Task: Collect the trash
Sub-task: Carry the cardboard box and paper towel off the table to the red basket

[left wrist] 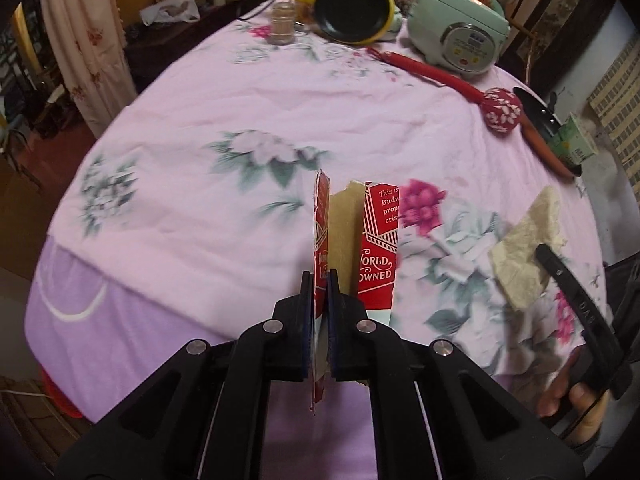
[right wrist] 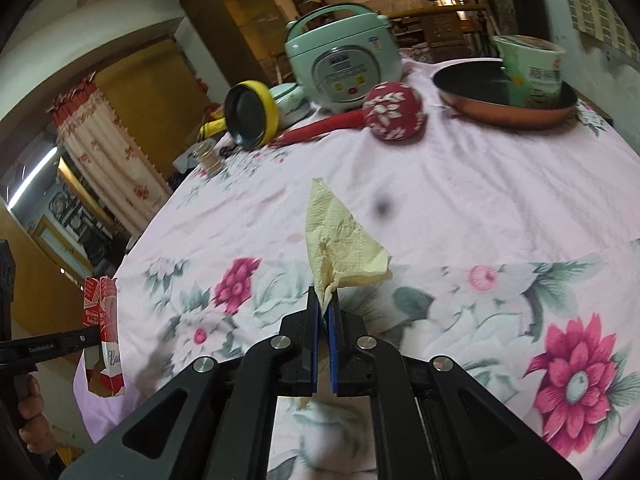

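Left gripper (left wrist: 320, 284) – clamped on torn red carton (left wrist: 376, 248). Right gripper (right wrist: 324, 300) – clamped on yellow napkin (right wrist: 344, 236). Both held above the tabletop (left wrist: 200, 120).

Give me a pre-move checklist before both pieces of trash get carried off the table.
1. Left gripper jaws shut on the red carton scrap: ok.
2. Right gripper jaws shut on the yellow napkin: ok.
3. Both pieces lifted off the tablecloth: ok.
4. Bin in sight: not ok, none visible.
5. More loose trash on the table: cannot tell; a green cup sits in the copper pan.
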The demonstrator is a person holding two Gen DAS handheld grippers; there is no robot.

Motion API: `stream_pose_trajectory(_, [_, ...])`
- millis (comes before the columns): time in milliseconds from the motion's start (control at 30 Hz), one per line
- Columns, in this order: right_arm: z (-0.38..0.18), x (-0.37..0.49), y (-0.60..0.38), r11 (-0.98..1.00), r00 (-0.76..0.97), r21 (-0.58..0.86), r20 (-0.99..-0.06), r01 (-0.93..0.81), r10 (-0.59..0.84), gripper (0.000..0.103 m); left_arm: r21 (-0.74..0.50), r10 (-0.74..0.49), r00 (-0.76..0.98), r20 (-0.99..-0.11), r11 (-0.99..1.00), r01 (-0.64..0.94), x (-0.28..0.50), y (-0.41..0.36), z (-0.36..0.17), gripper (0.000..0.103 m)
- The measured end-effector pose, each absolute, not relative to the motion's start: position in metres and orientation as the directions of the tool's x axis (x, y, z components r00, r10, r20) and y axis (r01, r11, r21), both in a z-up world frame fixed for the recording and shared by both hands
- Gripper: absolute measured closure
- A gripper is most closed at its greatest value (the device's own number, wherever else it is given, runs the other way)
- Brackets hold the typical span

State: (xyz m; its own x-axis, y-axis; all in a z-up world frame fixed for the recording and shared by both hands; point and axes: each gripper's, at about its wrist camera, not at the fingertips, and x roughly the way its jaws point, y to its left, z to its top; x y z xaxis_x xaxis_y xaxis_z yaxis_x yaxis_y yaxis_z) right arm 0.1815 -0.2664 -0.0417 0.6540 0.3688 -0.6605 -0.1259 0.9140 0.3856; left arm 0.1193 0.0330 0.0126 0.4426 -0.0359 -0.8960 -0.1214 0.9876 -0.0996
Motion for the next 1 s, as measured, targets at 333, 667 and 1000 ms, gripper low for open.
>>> stream_pose_trajectory(333, [-0.022, 0.135, -0.209, 0.892, 0.616, 0.374, -0.649, -0.253, 0.446, 0.099, -0.054, 0.052, 0.513, -0.857, 0.980, -0.190, 0.072, 0.081, 0.009, 0.096])
stream_pose_trajectory(667, [0.007, 0.083, -0.144, 0.847, 0.591, 0.346, -0.608, -0.404, 0.531, 0.099, -0.049, 0.103, 0.602, -0.792, 0.972, -0.230, 0.019, 0.111, 0.021, 0.096])
stream_pose_trajectory(1000, [0.019, 0.037, -0.049, 0.742, 0.477, 0.323, -0.602, -0.588, 0.640, 0.100, -0.087, 0.151, 0.644, -0.750, 0.942, -0.323, -0.041, 0.169, 0.023, 0.095])
